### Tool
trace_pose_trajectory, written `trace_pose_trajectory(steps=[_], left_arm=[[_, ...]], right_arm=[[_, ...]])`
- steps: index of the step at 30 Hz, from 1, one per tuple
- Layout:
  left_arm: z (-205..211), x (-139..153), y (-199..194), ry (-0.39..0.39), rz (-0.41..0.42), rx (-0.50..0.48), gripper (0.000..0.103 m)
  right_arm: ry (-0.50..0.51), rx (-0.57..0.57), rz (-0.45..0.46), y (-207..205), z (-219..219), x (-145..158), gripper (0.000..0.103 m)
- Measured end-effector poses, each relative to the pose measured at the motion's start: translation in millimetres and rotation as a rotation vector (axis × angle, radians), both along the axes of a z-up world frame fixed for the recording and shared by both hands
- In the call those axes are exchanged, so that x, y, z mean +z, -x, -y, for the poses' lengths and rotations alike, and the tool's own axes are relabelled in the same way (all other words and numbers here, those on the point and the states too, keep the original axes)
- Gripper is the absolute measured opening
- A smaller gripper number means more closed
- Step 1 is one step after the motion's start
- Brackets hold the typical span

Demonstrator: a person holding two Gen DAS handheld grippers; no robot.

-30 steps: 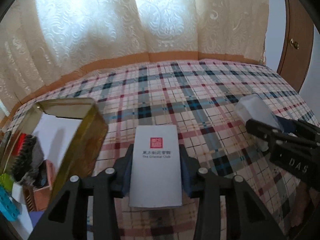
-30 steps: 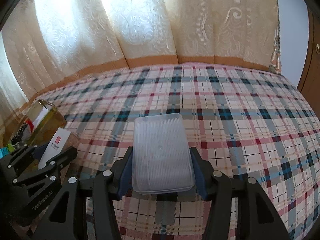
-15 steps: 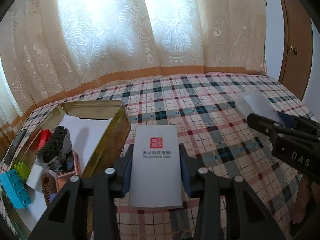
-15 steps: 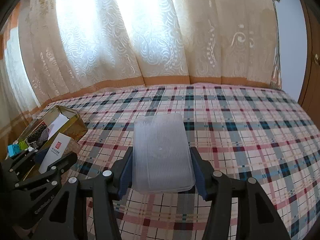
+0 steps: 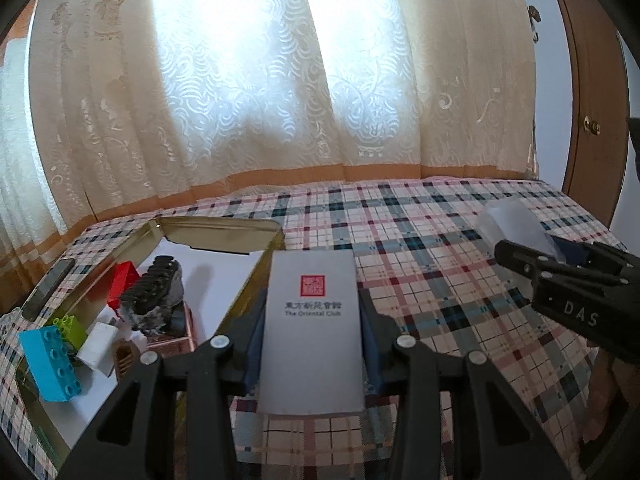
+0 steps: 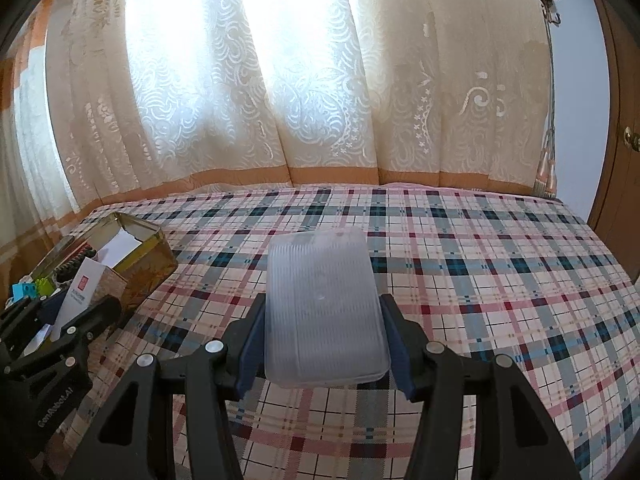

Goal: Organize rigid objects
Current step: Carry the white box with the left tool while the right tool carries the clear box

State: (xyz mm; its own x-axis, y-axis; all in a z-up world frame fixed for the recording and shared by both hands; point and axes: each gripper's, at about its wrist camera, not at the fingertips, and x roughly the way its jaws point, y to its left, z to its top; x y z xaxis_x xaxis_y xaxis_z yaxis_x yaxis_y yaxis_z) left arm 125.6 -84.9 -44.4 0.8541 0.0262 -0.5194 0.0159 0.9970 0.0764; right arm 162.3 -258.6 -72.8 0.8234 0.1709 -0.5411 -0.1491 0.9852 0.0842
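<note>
The left tongs (image 5: 312,344) clamp a flat white card box with a red seal and dark lettering (image 5: 312,336), its blue pads pressed on both long edges. The box hangs above the plaid bedspread (image 5: 420,248), just right of the open gold-coloured metal tin (image 5: 224,226) that sits on the bed at the left. Inside the tin lie a light blue studded building brick (image 5: 48,364), a lime green brick (image 5: 70,330) behind it, a red block (image 5: 124,280), a small white block (image 5: 98,346), and a dark ridged object on a grey lump (image 5: 154,296) resting on a copper-coloured tray (image 5: 172,340); a white sheet lines the tin's floor. A dark phone (image 5: 48,288) lies on the bedspread outside the tin's far left wall.

The right tongs (image 6: 322,340) grip a frosted translucent ribbed plastic case with rounded corners (image 6: 324,304), held flat between its pads over the bedspread, well apart from the tin. In the left wrist view this case shows at the right, beyond the black fingers.

Cream patterned curtains (image 6: 280,100) with an orange band hang behind the bed, and a brown wooden door (image 5: 596,120) with a brass knob stands at the right.
</note>
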Motion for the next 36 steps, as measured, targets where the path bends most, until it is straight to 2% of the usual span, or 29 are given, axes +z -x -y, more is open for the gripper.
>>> trace_pose_trajectory(steps=[12,19,21,30,36], left_arm=[[-10,2,13,0.017,0.03,0.011,0.04],[-16,3,19,0.033,0.044,0.017,0.04],[-17,4,20,0.035,0.048,0.017,0.04],[-18,6,27,0.028,0.071,0.02,0.04],[-21,7,32,0.027,0.087,0.028,0.04]], right_arm=[[0.014,-0.012,0.055,11,-2,7,0.056],[0.019,0.007,0.096,20,-8,11,0.056],[-0.003,0.028,0.083,21,-11,10,0.056],[0.049,0.038,0.186,49,-33,17,0.056],[0.043,0.029,0.205,52,-32,18,0.056]])
